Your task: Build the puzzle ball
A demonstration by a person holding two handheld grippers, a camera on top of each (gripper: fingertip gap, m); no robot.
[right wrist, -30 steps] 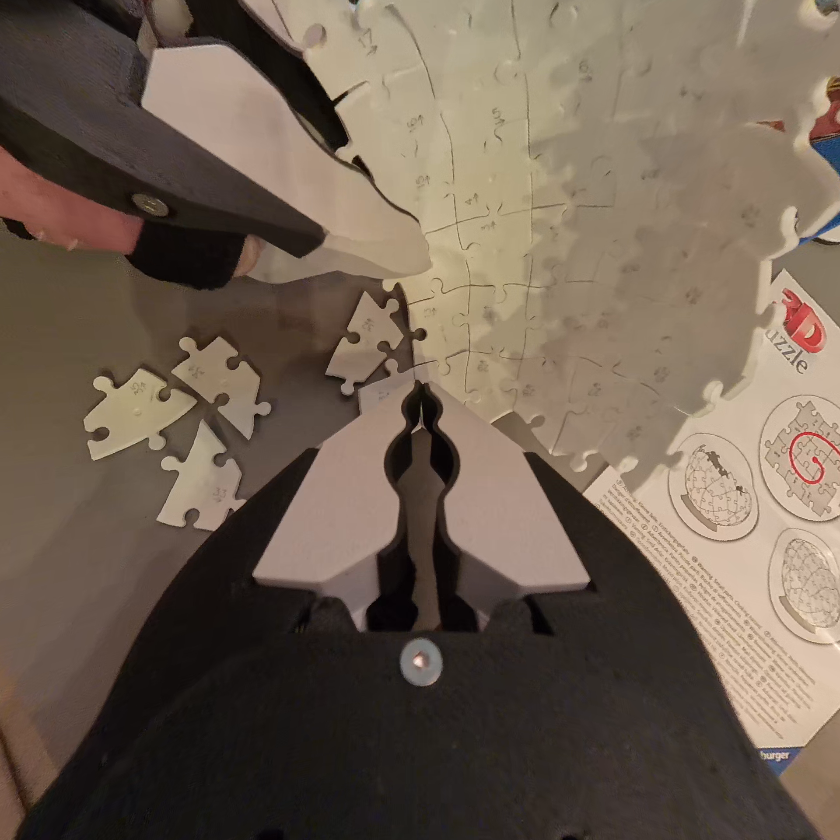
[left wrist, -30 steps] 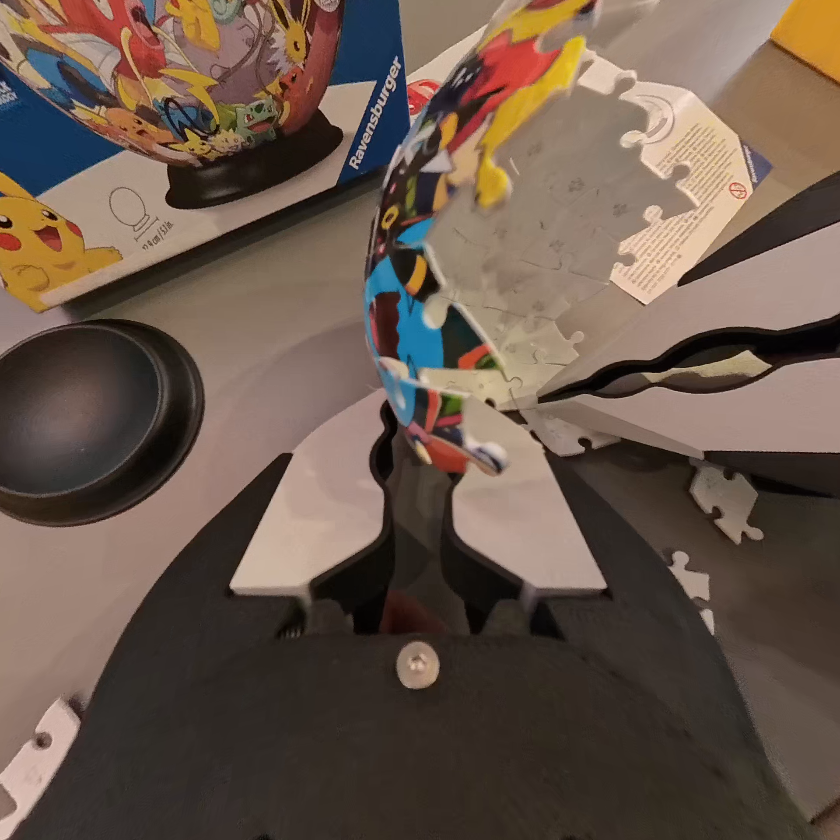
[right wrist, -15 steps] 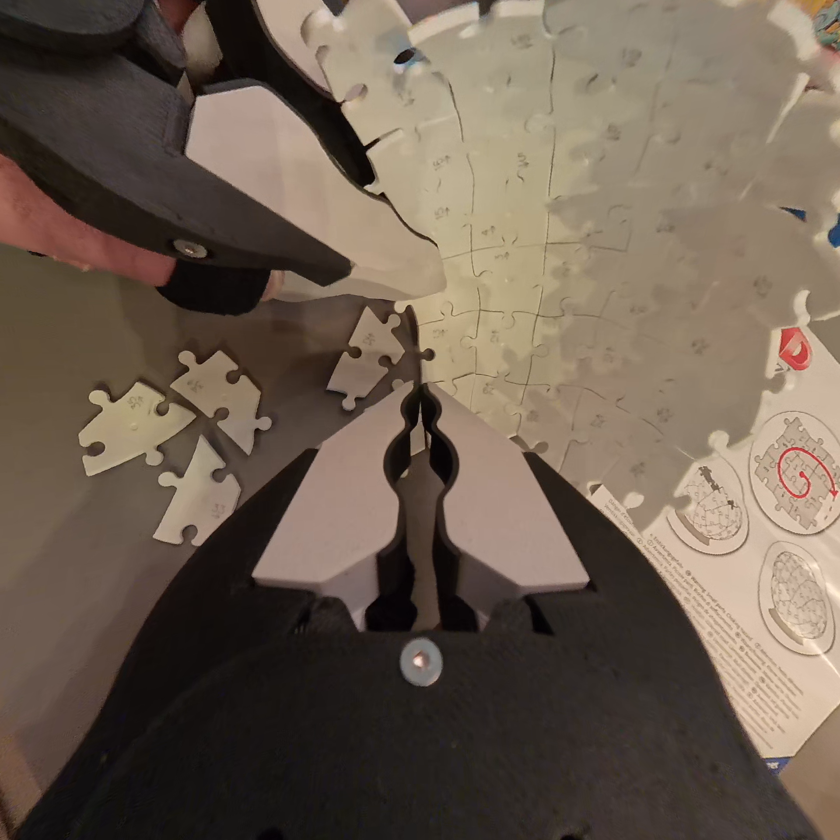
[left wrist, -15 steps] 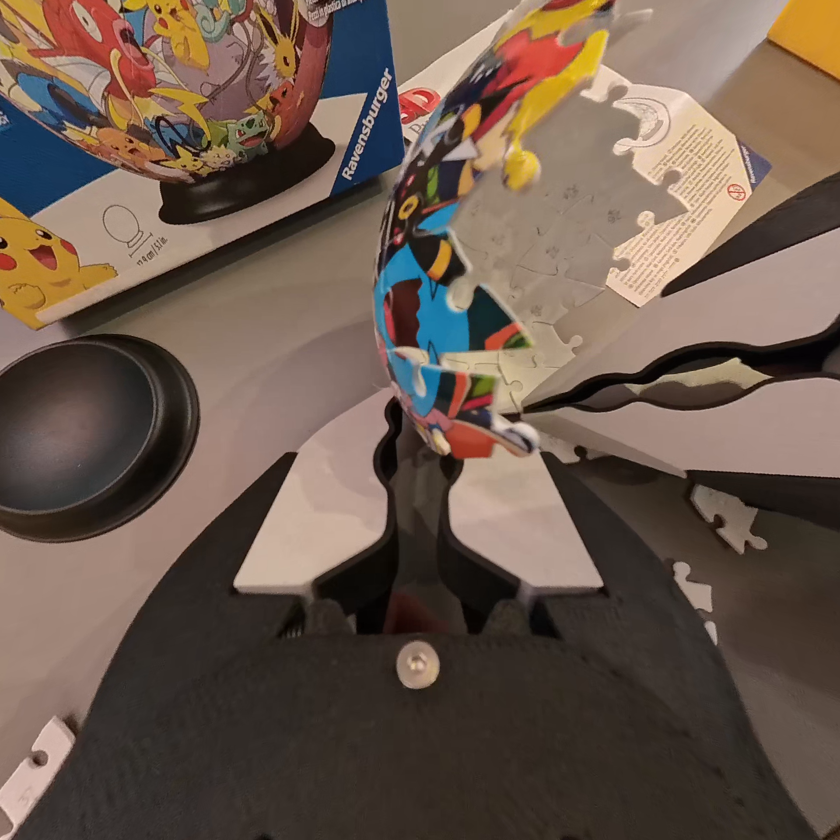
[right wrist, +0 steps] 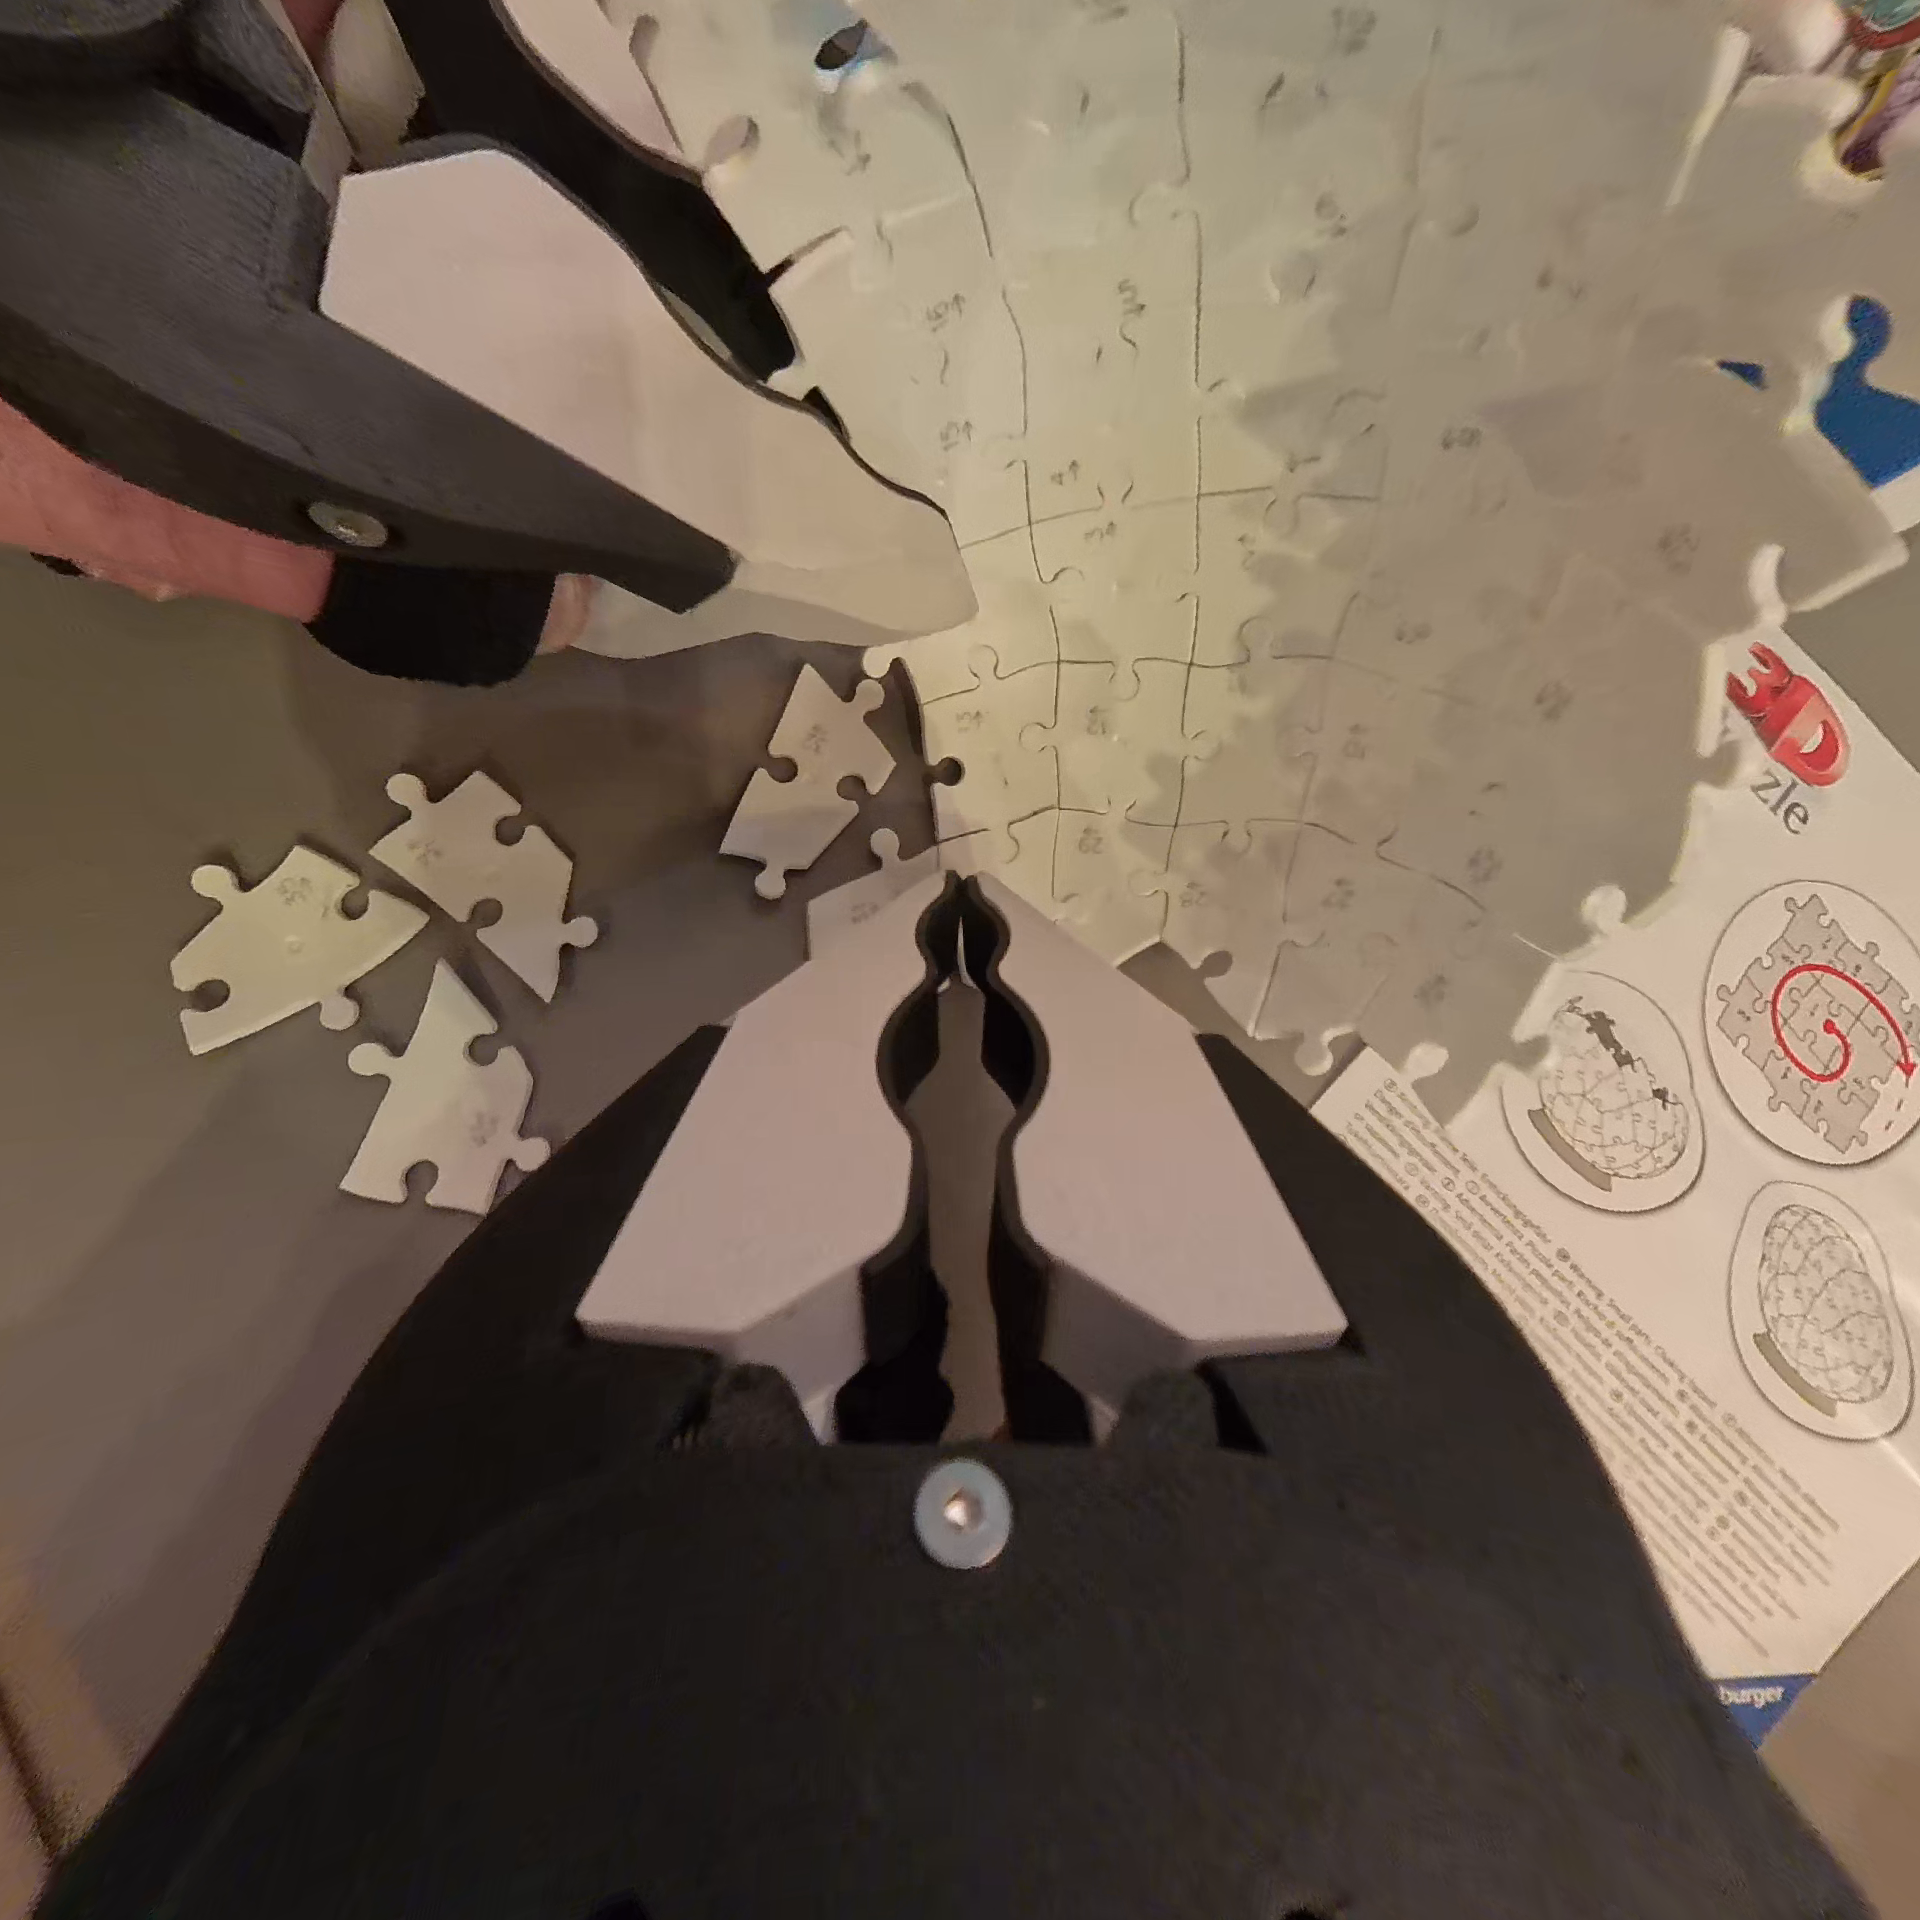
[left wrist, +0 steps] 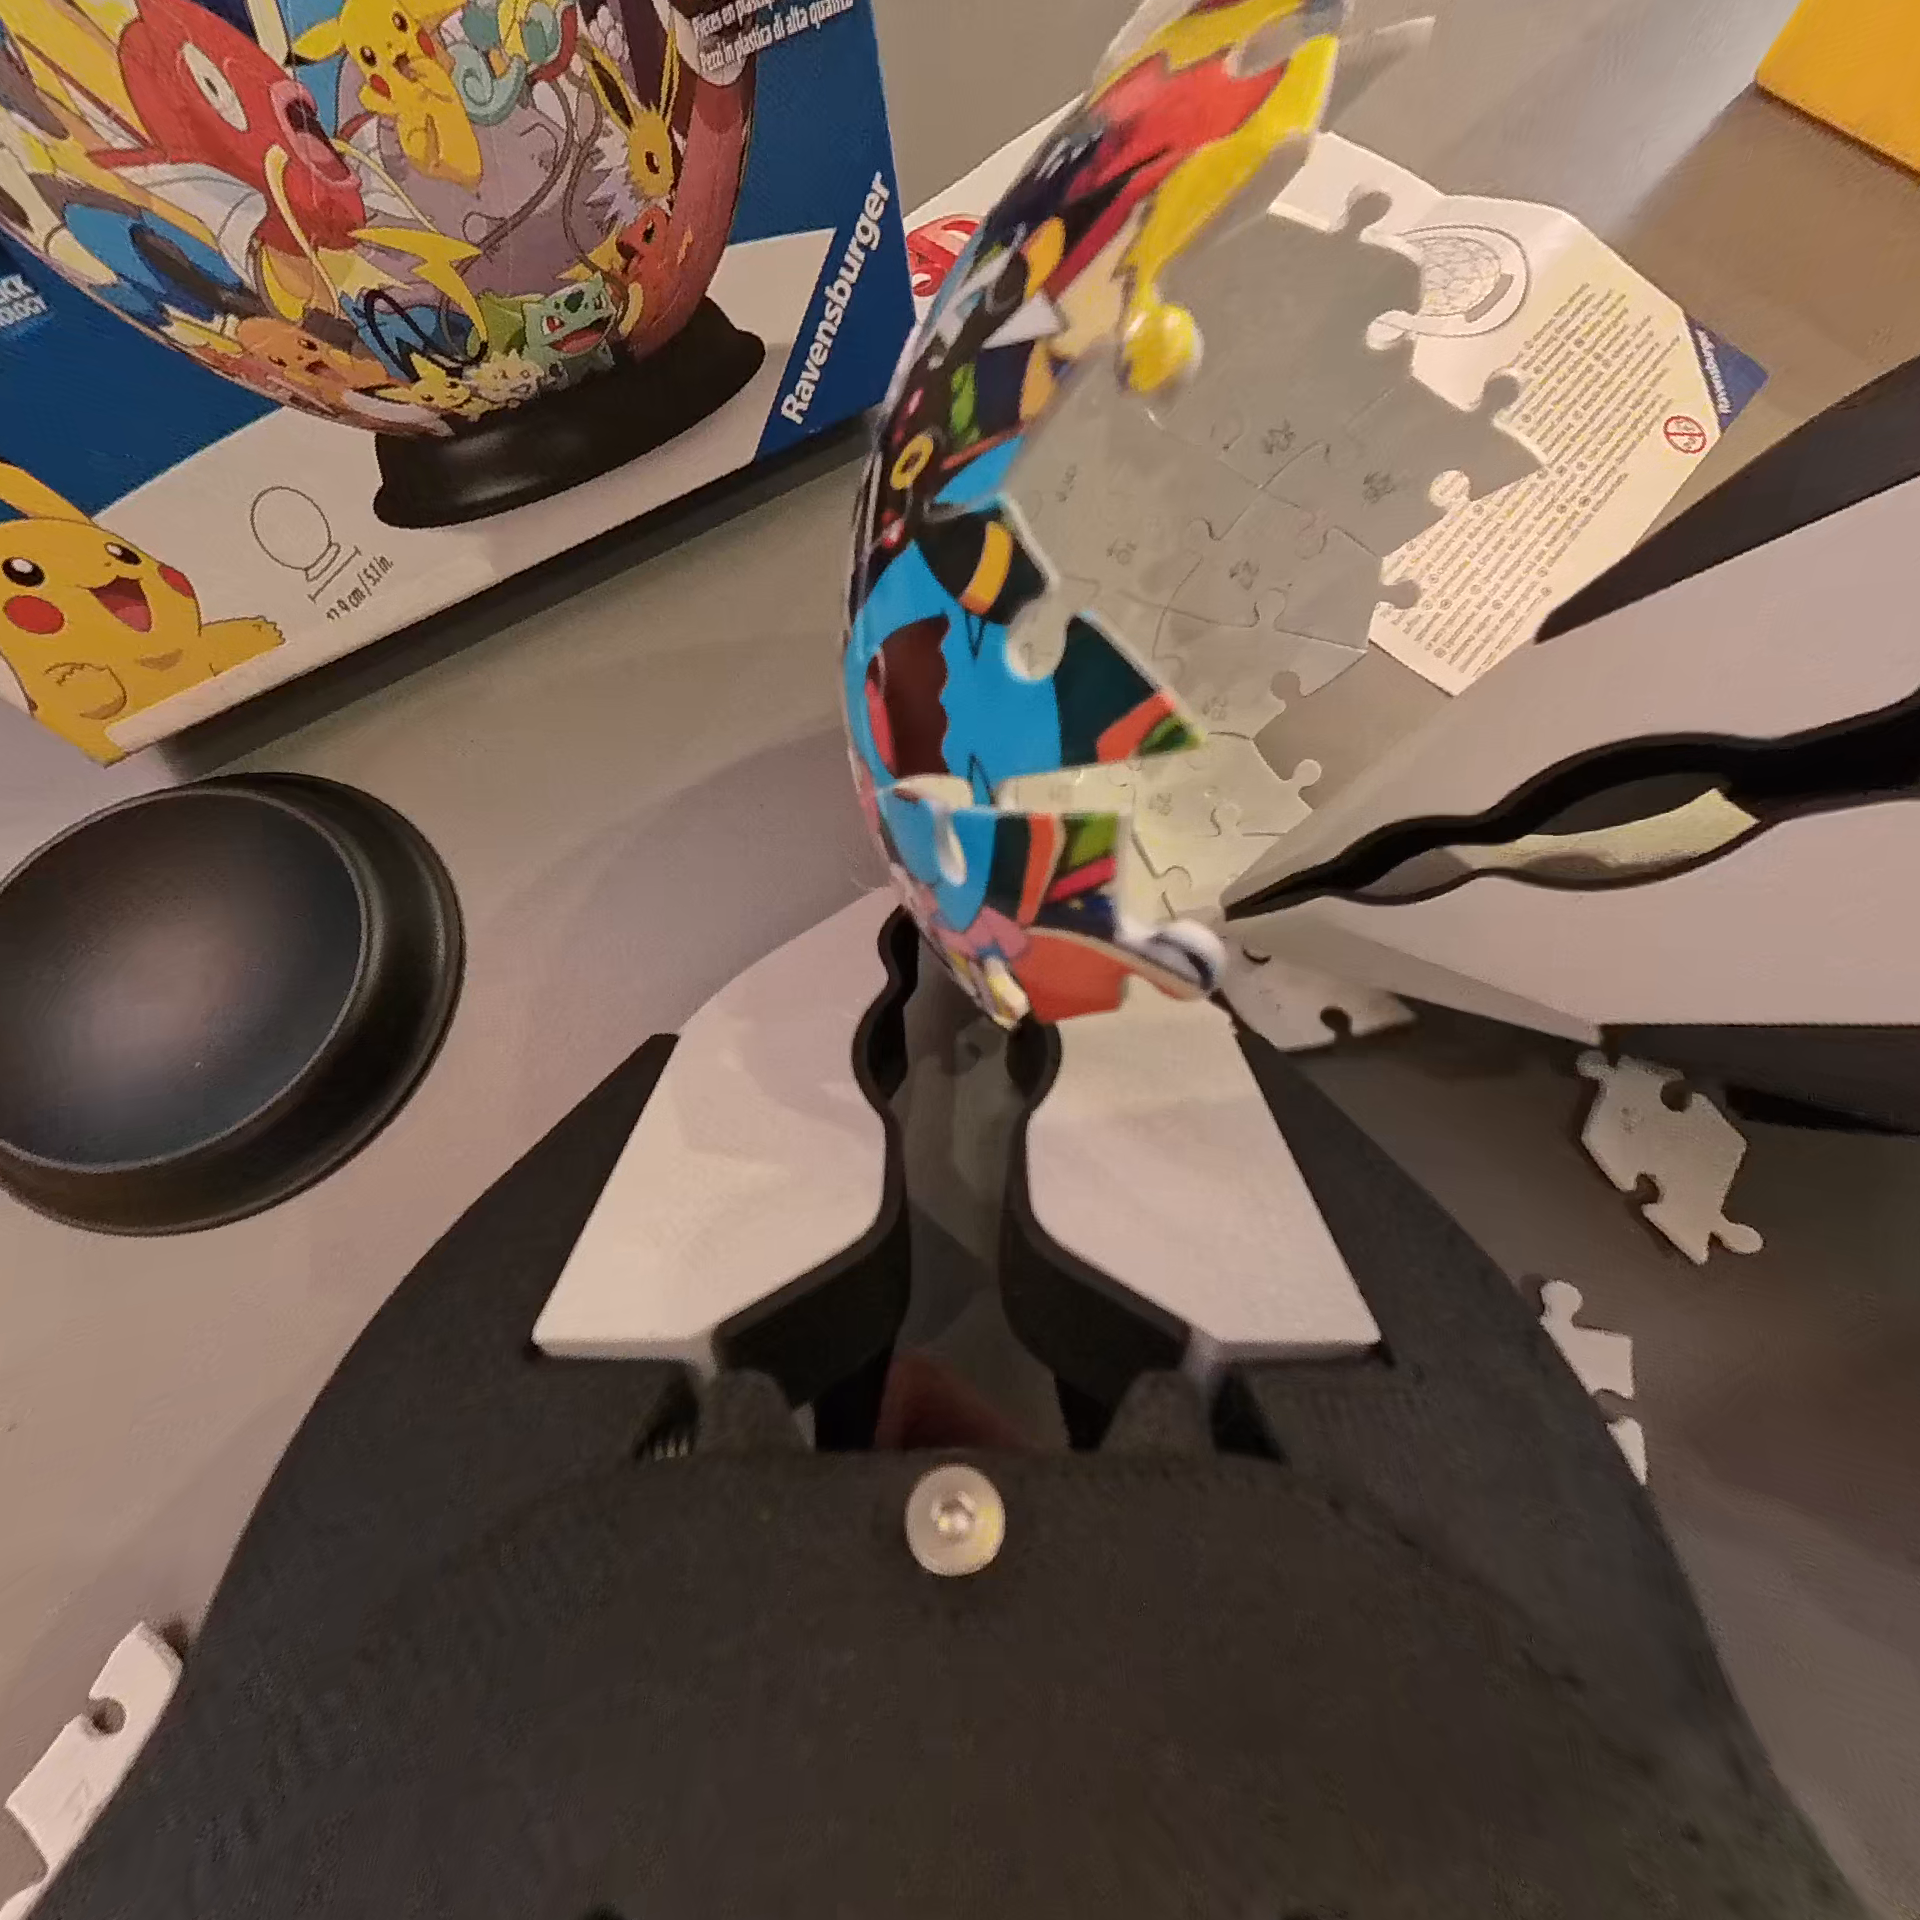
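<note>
The half-built puzzle ball shell (left wrist: 935, 644) is colourful outside and white inside (right wrist: 1195, 468). My left gripper (left wrist: 966, 997) is shut on its lower rim and holds it up above the grey table; it also shows at the upper left of the right wrist view (right wrist: 821, 405). My right gripper (right wrist: 961, 899) is shut on a single white puzzle piece (right wrist: 961, 1195), seen edge-on between its jaws. Its tip touches the shell's lower edge. In the left wrist view it comes in from the right (left wrist: 1236, 909).
Several loose white pieces (right wrist: 301, 935) lie on the table at the left, and others (left wrist: 1662, 1164) at the right. A black round stand (left wrist: 208, 997) and the puzzle box (left wrist: 436, 312) sit at the left. An instruction leaflet (right wrist: 1662, 1299) lies under the shell.
The shell has turned and tilted slightly in the left gripper. The right gripper stays at the shell's lower edge with its piece.
</note>
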